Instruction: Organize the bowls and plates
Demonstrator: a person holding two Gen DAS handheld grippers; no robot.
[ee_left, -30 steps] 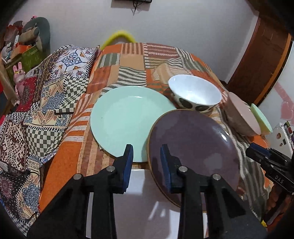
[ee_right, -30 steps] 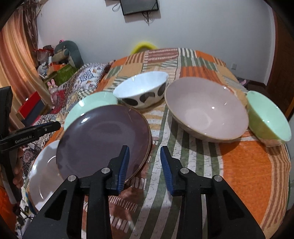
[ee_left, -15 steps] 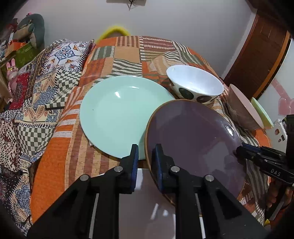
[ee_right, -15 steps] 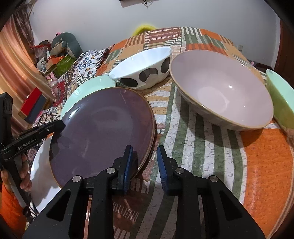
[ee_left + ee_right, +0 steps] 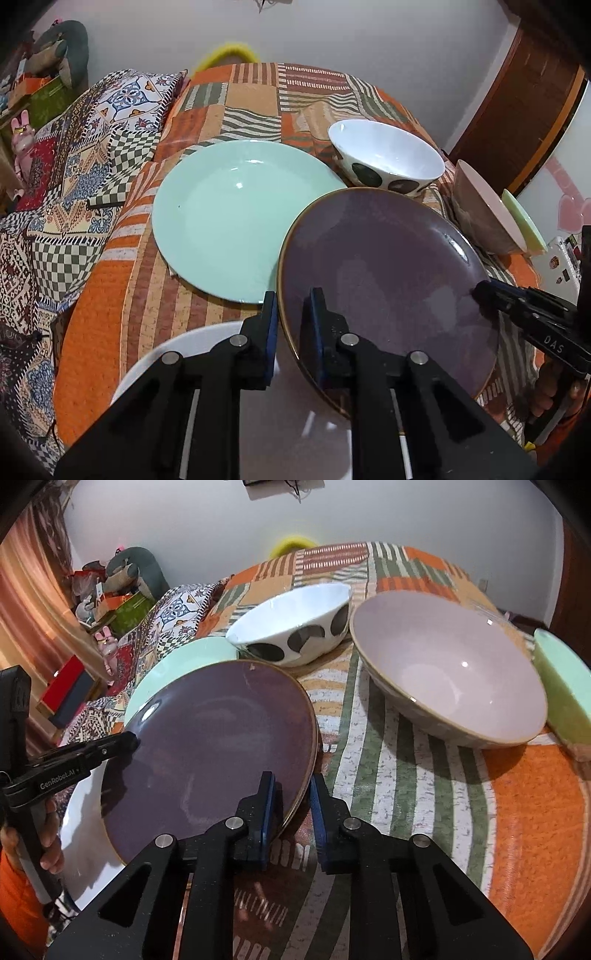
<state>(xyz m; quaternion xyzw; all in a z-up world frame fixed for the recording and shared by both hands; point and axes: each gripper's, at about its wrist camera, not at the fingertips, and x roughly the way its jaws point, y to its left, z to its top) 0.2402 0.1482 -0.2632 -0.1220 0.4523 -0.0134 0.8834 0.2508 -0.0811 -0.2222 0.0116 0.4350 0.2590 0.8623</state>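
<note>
**Both grippers clamped on the purple plate's rim**

Left gripper (image 5: 291,325) is clenched on the near-left rim of the purple plate (image 5: 388,273), one blue pad under the rim and the other on the plate's upper face; its jaws have just been closing, with that rim between them. Right gripper (image 5: 291,805) grips the opposite, right-hand edge of the same plate (image 5: 221,746) in the same way, and its jaws have just been closing on that edge too. In the left wrist view the right gripper's black tips (image 5: 491,291) show at the plate's far right edge; in the right wrist view the left gripper (image 5: 125,744) shows at its left edge, held by a hand (image 5: 48,845) beside an orange sleeve (image 5: 18,897).

Taking the purple plate as landmark: it is tilted, its left side overlapping a white plate (image 5: 199,343) that lies beneath and nearer the camera. Just beyond its left edge lies a mint green plate (image 5: 236,218), partly hidden by it in the right wrist view (image 5: 177,664). Behind the purple plate stands a white bowl with dark spots (image 5: 384,158), close to its far rim. To the right of the purple plate sits a wide pinkish bowl (image 5: 447,668), and past that a light green bowl (image 5: 561,686) tipped on its side. All of these rest on an orange, green and white patchwork bedspread (image 5: 517,812). Left of the plates lies a checkered patterned cushion (image 5: 81,177).
</note>
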